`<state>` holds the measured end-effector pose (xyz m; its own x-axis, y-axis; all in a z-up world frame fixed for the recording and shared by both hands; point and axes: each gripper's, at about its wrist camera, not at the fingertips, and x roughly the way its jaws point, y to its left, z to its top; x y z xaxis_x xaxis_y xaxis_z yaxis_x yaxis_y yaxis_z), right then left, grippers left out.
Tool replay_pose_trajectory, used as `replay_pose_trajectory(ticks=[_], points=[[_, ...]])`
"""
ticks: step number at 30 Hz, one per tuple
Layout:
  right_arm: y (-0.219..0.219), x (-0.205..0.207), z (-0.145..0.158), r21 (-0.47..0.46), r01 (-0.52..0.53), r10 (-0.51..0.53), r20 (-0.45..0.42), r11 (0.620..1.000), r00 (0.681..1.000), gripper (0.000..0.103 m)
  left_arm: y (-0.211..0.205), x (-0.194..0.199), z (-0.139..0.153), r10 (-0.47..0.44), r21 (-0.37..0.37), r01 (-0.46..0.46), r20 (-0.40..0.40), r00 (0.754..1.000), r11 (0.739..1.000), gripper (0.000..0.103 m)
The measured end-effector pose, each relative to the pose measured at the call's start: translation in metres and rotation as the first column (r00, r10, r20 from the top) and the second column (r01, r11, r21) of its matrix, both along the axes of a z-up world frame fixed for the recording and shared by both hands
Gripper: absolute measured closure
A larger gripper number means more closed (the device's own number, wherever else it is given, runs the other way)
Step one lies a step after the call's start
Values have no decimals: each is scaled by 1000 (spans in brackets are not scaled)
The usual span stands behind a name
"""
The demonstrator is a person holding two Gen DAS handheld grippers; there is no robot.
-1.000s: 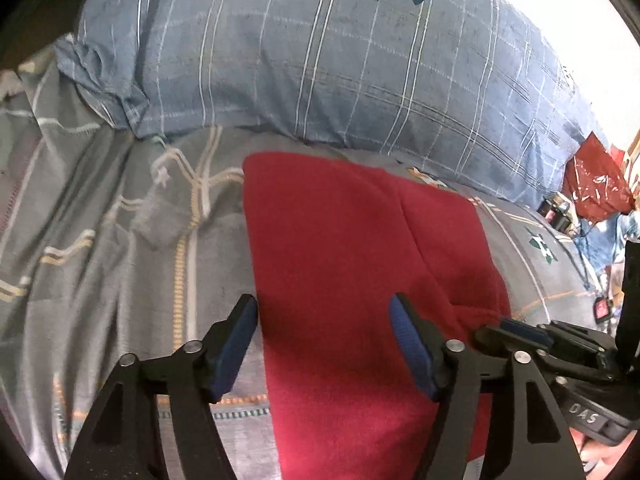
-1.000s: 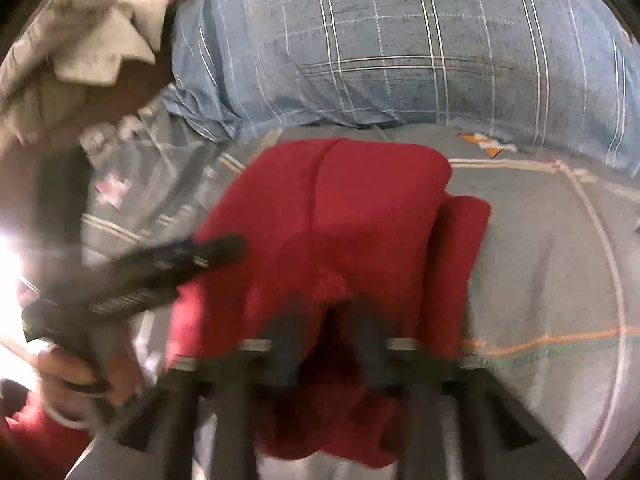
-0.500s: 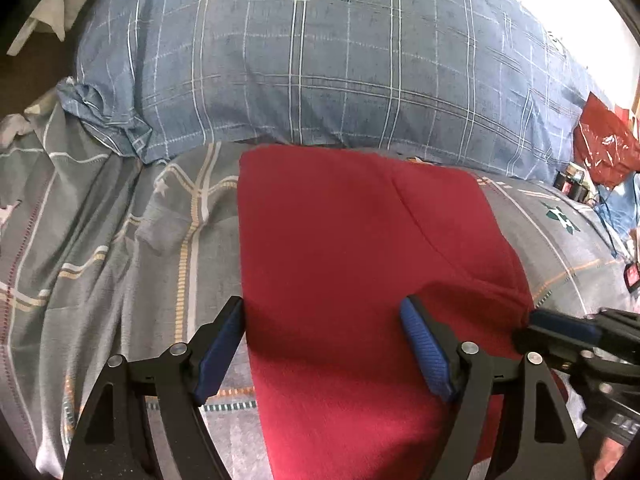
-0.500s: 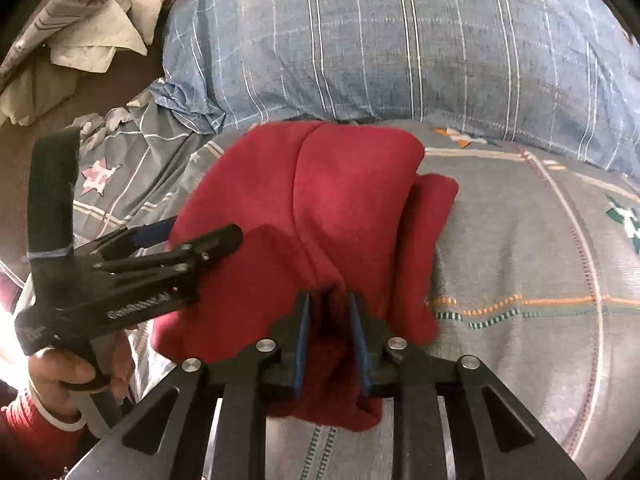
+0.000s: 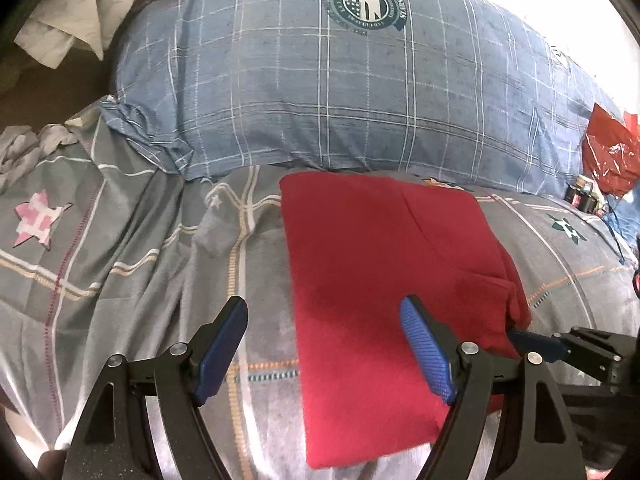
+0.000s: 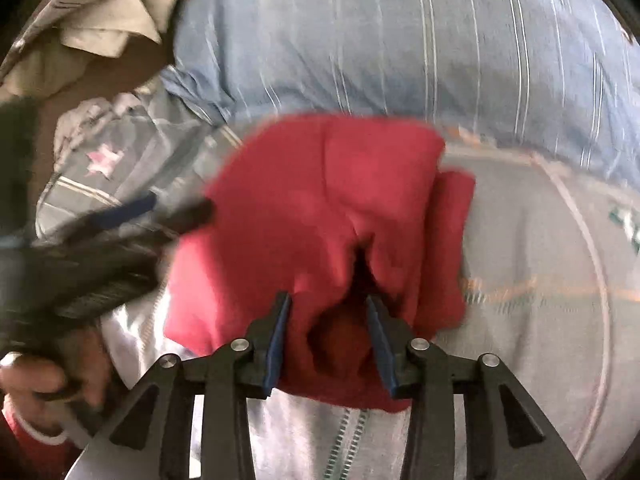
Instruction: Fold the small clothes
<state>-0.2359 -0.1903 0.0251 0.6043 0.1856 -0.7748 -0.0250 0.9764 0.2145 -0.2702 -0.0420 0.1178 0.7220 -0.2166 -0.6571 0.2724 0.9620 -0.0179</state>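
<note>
While the red garment (image 5: 384,280) lies folded on the bed (image 5: 120,272), just in front of the blue pillow (image 5: 320,92), everything else can be placed from it. Well to its left on the grey plaid cover is a pink star patch (image 5: 38,220), and further back on that side, beside the pillow's corner, sits a heap of pale cloth (image 5: 68,36). Left of the garment's near edge, the left gripper (image 5: 324,348) stands wide open: one blue pad is over the bare cover, the other over the red cloth, and the garment's straight left edge runs between them; whether either pad touches the cloth I cannot tell. In the right wrist view, which is blurred, the garment (image 6: 320,208) shows a narrower folded layer sticking out along its right side, and the left gripper (image 6: 168,212) reaches in from the left, held by a hand (image 6: 44,384) with a red cuff. At the garment's near right part, the right gripper (image 6: 326,340) has its jaws parted around a bunched fold of red cloth, which sits between the pads without being pinched. Well to the right of the garment, beyond a green cross patch (image 5: 568,228), lie a crumpled red bag (image 5: 612,156) and some small clutter too tiny to make out.
</note>
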Motion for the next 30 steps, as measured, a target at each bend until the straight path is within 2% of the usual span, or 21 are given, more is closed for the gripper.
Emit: replay_pose_trajectory(ticks=[3, 5, 7, 10, 13, 23, 30], points=[[-3, -7, 5, 41, 18, -19, 29, 999, 999, 62, 5, -9, 8, 10, 20, -11, 32, 999, 1000, 25], [-1, -12, 18, 47, 23, -26, 65, 999, 998, 57, 8, -12, 11, 11, 16, -12, 41, 999, 1000, 25], [2, -18, 34, 25, 35, -38, 107, 999, 994, 41, 11, -16, 16, 15, 2, -15, 52, 999, 1000, 25], [3, -26, 56, -8, 79, -76, 173, 997, 982, 31, 14, -23, 24, 22, -18, -21, 63, 998, 1000, 25], [2, -28, 66, -22, 124, -117, 193, 992, 974, 23, 16, -29, 30, 23, -22, -22, 82, 996, 1000, 25], [-1, -27, 64, -41, 170, -158, 204, 985, 966, 16, 27, -32, 36, 21, -12, -19, 106, 994, 1000, 25], [3, -22, 60, -57, 164, -151, 191, 985, 970, 14, 31, -27, 36, 25, -17, -23, 100, 995, 1000, 25]])
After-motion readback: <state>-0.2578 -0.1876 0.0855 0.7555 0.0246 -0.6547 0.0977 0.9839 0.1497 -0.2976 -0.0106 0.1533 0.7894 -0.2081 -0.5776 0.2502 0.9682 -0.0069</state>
